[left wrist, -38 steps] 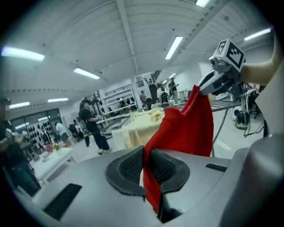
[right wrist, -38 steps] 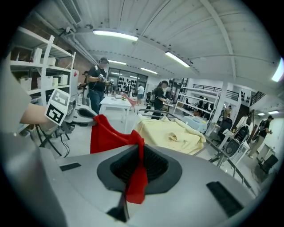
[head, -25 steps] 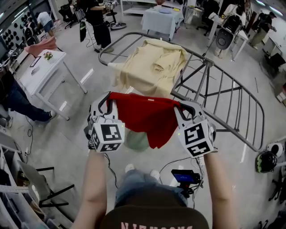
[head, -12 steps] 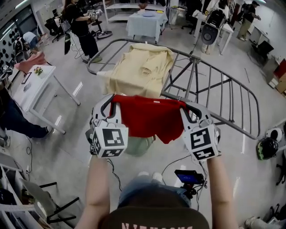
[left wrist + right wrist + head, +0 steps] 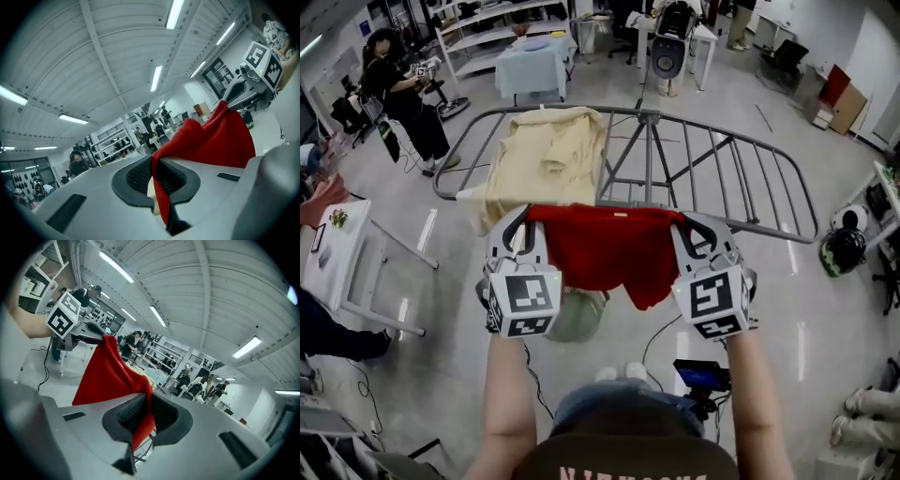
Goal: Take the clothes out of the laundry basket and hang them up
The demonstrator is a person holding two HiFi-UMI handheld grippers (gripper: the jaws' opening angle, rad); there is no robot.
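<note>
Grey floor (image 5: 441,309) is spreading beneath the drying rack (image 5: 649,117), which is bearing a cream shirt (image 5: 546,159) at its left end. Left gripper (image 5: 525,216) and right gripper (image 5: 682,221) are pinching the red garment (image 5: 600,248) taut before the rack, now squarer-on than earlier.

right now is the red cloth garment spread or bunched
Spread: the red cloth garment hangs stretched between left gripper and right gripper.
</note>
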